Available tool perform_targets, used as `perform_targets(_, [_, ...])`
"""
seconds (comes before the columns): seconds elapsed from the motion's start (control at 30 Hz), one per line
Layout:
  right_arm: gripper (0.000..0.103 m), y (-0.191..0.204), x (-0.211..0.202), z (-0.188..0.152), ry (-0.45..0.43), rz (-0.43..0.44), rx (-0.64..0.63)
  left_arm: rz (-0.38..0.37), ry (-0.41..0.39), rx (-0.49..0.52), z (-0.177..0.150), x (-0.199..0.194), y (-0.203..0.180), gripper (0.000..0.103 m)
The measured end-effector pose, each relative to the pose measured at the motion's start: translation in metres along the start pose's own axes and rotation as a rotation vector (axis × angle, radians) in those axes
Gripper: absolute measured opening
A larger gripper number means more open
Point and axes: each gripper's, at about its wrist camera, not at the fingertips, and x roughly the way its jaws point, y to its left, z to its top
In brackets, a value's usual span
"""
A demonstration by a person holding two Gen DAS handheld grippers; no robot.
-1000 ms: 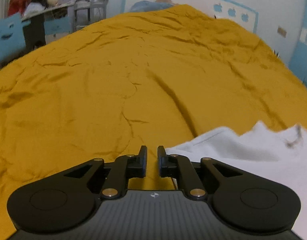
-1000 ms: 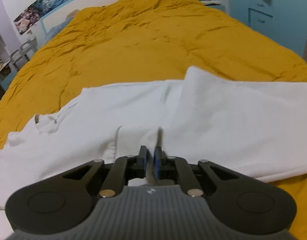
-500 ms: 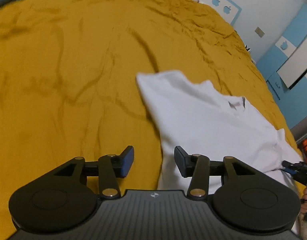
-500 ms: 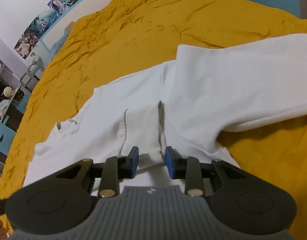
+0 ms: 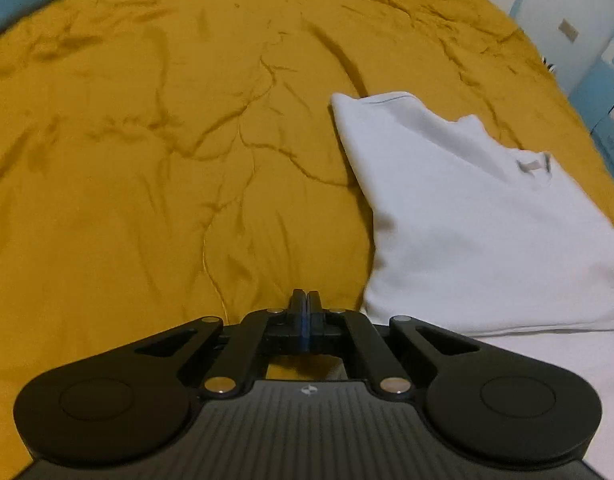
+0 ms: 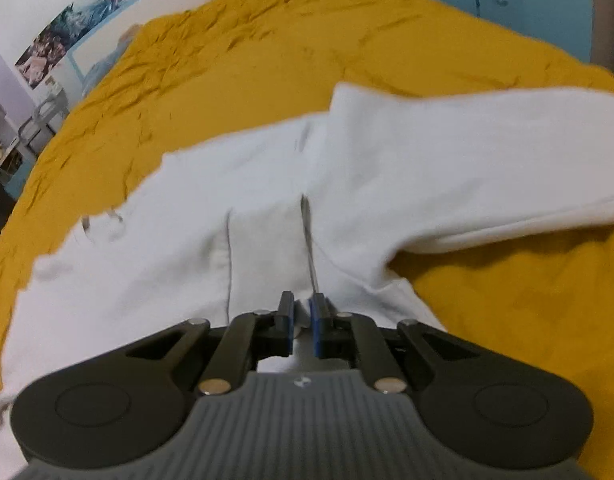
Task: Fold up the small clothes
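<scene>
A white garment [image 6: 267,208] lies partly folded on the yellow bed [image 5: 147,160]. The right tool [image 6: 303,312] pinches its near edge narrowly; the left tool [image 5: 306,304] is closed and empty beside it. Next, likely, another fold needs both tools gripping.
</scene>
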Motion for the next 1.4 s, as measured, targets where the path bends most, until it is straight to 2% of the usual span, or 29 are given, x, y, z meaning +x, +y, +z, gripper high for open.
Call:
perform_targets(0.07, [0.003, 0.003, 0.002, -0.001, -0.005, -0.005, -0.018, -0.017, -0.015, -0.018, -0.001, -0.009, 0.004, 0.0])
perform_targets(0.13, [0.009, 0.004, -0.003, 0.002, -0.017, -0.012, -0.035, -0.014, -0.037, -0.02, -0.001, -0.018, 0.004, 0.0])
perform_targets(0.27, [0.016, -0.001, -0.025, 0.01, -0.053, -0.015, -0.054, 0.004, -0.105, 0.058, 0.001, -0.045, -0.018, 0.001])
perform_targets(0.33, [0.017, -0.008, -0.042, 0.018, -0.062, 0.004, -0.068, -0.001, -0.14, 0.104, 0.005, -0.06, -0.035, 0.004])
perform_targets(0.37, [0.02, -0.01, -0.051, 0.021, -0.064, 0.008, -0.08, 0.0, -0.158, 0.128, 0.007, -0.067, -0.045, 0.005])
perform_targets(0.4, [0.027, -0.014, -0.063, 0.026, -0.067, 0.012, -0.098, -0.001, -0.175, 0.155, 0.009, -0.075, -0.056, 0.009])
perform_targets(0.47, [0.032, -0.022, -0.083, 0.033, -0.079, 0.02, -0.126, -0.016, -0.203, 0.193, 0.013, -0.087, -0.072, 0.018])
perform_targets(0.53, [0.039, -0.033, -0.104, 0.039, -0.079, 0.023, -0.15, -0.033, -0.226, 0.216, 0.016, -0.095, -0.091, 0.026])
perform_targets(0.67, [0.044, -0.063, -0.13, 0.054, -0.057, -0.01, -0.148, -0.064, -0.247, 0.227, 0.016, -0.093, -0.119, 0.031])
perform_targets(0.77, [0.044, -0.096, -0.143, 0.058, -0.063, -0.055, -0.089, -0.091, -0.236, 0.2, 0.014, -0.083, -0.129, 0.034])
perform_targets(0.87, [0.045, -0.144, -0.157, 0.062, -0.08, -0.08, 0.042, -0.104, -0.2, 0.173, 0.009, -0.07, -0.134, 0.035])
perform_targets(0.93, [0.049, -0.178, -0.168, 0.063, -0.105, -0.113, 0.122, -0.081, -0.176, 0.171, 0.005, -0.058, -0.137, 0.035])
perform_targets(1.13, [0.05, -0.28, -0.189, 0.069, -0.173, -0.194, 0.329, -0.027, -0.108, 0.141, -0.006, -0.033, -0.141, 0.035])
perform_targets(1.4, [0.05, -0.374, -0.172, 0.076, -0.205, -0.216, 0.575, 0.07, -0.062, 0.135, -0.014, -0.015, -0.144, 0.039])
